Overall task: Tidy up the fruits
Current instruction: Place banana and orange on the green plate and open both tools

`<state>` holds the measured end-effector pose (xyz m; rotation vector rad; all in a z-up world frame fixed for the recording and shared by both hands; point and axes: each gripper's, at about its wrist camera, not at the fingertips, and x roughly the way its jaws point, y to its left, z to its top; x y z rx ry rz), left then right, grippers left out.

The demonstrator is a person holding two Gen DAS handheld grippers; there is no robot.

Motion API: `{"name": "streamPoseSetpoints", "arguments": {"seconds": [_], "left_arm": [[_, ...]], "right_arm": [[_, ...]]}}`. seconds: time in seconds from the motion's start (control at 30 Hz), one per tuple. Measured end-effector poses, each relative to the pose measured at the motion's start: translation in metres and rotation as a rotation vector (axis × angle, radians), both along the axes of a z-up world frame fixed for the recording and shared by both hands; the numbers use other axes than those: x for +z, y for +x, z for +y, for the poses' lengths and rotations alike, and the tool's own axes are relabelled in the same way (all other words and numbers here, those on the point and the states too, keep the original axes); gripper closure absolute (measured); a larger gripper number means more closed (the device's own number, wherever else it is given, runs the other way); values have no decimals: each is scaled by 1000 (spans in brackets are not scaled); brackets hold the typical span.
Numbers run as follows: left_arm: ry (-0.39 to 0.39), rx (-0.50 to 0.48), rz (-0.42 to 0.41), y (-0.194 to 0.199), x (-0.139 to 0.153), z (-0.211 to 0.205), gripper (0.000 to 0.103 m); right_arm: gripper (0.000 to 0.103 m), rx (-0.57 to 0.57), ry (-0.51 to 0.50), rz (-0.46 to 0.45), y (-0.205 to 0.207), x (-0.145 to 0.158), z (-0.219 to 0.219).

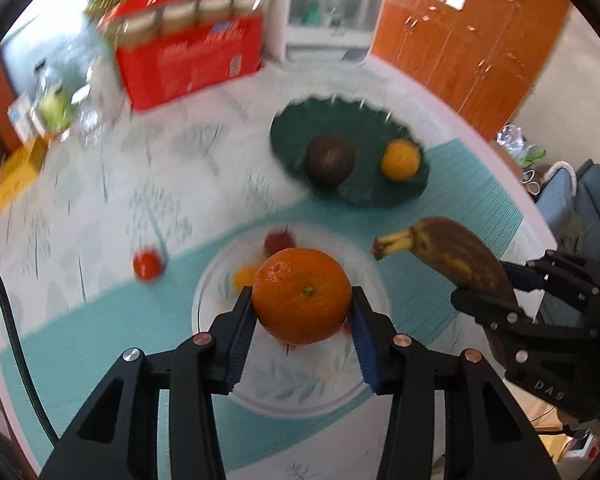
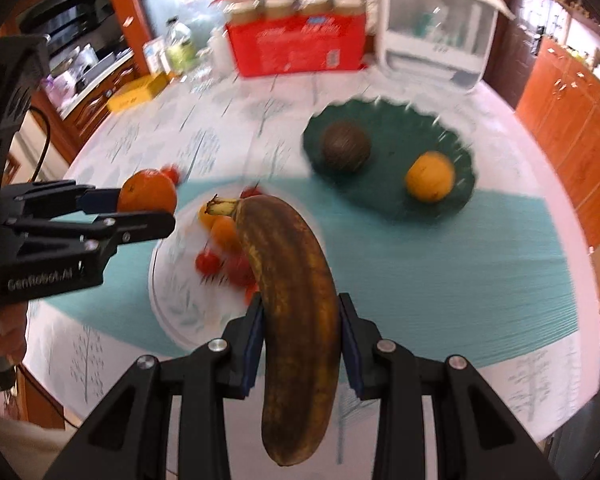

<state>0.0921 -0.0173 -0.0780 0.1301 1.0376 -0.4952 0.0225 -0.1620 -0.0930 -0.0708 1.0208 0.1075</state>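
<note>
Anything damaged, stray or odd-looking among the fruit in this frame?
Yes. The banana in the right claw is almost wholly brown, well overripe. One small red fruit lies on the tablecloth, outside the white plate. Nothing looks spilled.

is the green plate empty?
No: the green plate holds a dark round fruit and a yellow-orange fruit.
</note>
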Motion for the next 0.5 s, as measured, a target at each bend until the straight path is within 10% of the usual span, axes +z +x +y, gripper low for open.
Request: {"name": "streamPoseSetpoints", "arguments": {"seconds": [0.5], "left_arm": [[65,5,-105,103,74,-47,59]], "right_arm": [[69,-90,-83,-65,114,81,-78]]}}
